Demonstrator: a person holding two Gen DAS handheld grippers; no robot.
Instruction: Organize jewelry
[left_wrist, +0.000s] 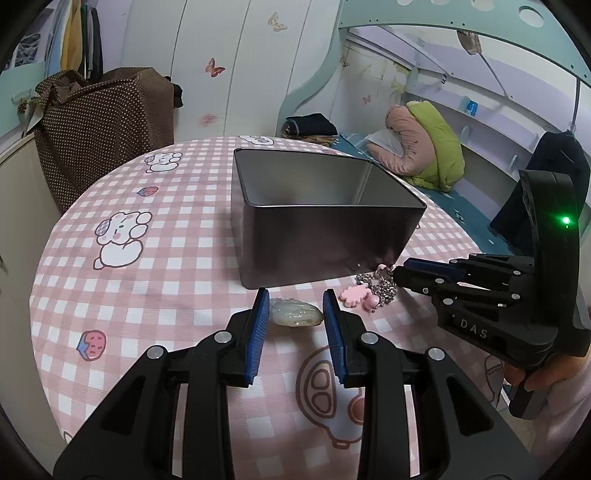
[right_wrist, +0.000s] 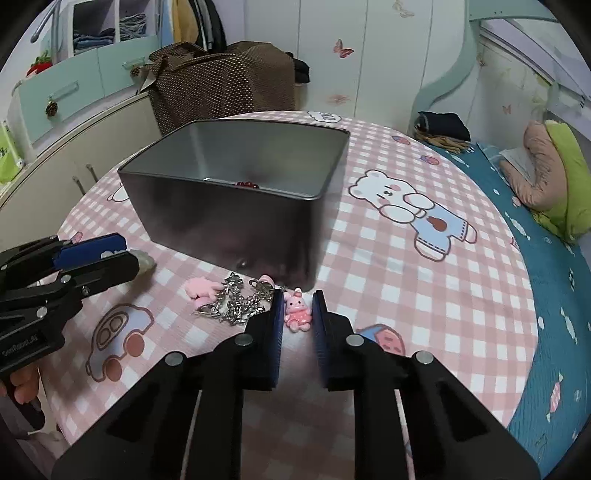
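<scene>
Right gripper (right_wrist: 298, 308) has its blue-padded jaws narrowed around a small pink glossy bunny charm (right_wrist: 296, 309). The pads sit at the charm's sides, but actual pressure is hard to confirm; it reads as a pinch on the charm, which is still down on the pink-and-white checked tablecloth (right_wrist: 424, 295). Just left of these jaws lies a tangle of silver metal chain (right_wrist: 236, 304) the charm looks linked to, and beyond that a flat pink flower-shaped charm (right_wrist: 199, 288).

Left gripper (left_wrist: 295, 314) stands partly spread, its jaws straddling a pale translucent jade-like oval pendant (left_wrist: 295, 313). There is a gap at the left pad, and contact at the right pad is unclear, so no real grip yet; the pendant rests on the cloth.

A dark grey rectangular metal tin (right_wrist: 236, 225) sits straight ahead of both grippers, just beyond the items, open-topped. Dark red beads (right_wrist: 247, 183) peek over its near rim, so at least one piece is already in.

Judgement: early to mid task. Left to do: the chain with its charms and the pendant, both still outside the tin.
</scene>
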